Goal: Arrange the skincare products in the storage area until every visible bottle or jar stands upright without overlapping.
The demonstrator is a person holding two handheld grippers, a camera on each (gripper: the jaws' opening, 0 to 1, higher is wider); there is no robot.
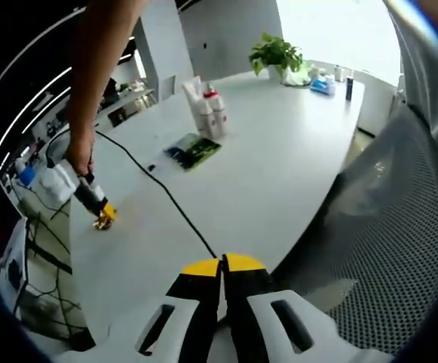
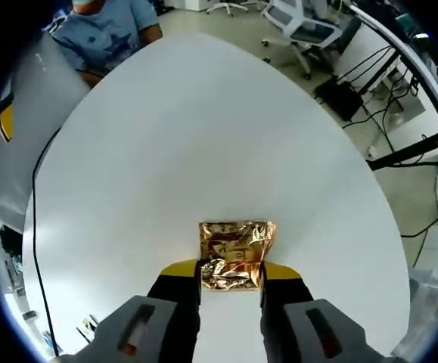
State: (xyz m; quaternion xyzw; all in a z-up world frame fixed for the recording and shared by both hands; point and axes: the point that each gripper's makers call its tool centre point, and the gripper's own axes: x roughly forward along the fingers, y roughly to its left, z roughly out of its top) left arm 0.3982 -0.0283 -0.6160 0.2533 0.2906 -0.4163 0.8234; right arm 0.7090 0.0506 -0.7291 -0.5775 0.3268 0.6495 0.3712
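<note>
Two white bottles (image 1: 207,113), one with a red cap, stand upright together far back on the white table (image 1: 279,174). A flat green and black packet (image 1: 194,150) lies just in front of them. My left gripper (image 1: 222,265) hovers over the near table edge, its yellow-tipped jaws pressed together with nothing between them. A person's hand holds my right gripper (image 1: 101,215) at the left, tip down on the table. In the right gripper view that gripper (image 2: 230,271) is shut on a crinkled gold foil packet (image 2: 234,249) that rests on the table top.
A black cable (image 1: 166,193) runs across the table toward my left gripper. A potted plant (image 1: 277,54) and small items stand at the far end. A mesh chair (image 1: 400,249) is on the right. A seated person in blue (image 2: 105,30) is beyond the table; office chairs (image 2: 302,26) stand behind.
</note>
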